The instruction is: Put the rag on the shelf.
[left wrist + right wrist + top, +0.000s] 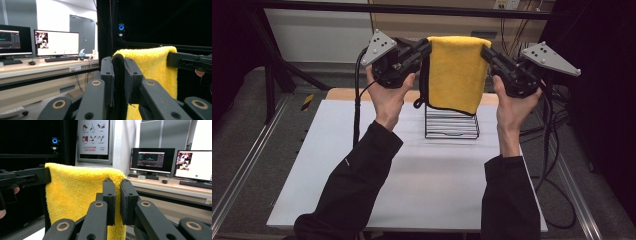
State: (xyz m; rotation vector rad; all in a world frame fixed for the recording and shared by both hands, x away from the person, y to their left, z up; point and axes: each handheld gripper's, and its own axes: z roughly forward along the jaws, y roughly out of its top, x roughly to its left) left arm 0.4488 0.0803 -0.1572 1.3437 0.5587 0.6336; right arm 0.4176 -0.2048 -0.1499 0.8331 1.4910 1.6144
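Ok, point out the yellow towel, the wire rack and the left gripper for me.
yellow towel (457,70), high view, middle of the hanging front face.
wire rack (451,127), high view, its black front bars.
left gripper (426,48), high view, tips of its fingers at the towel's corner.

Both our hand-held grippers raised, jaws pinched shut

We hold our left hand-held gripper (426,48) and our right hand-held gripper (485,52) up at the same height, jaws pointing inward toward each other. Our left hand (388,92) and right hand (513,102) grip the bodies from below, dark-sleeved forearms rising from the bottom edge. Each pair of jaws is closed on a top corner of the yellow towel (457,72).
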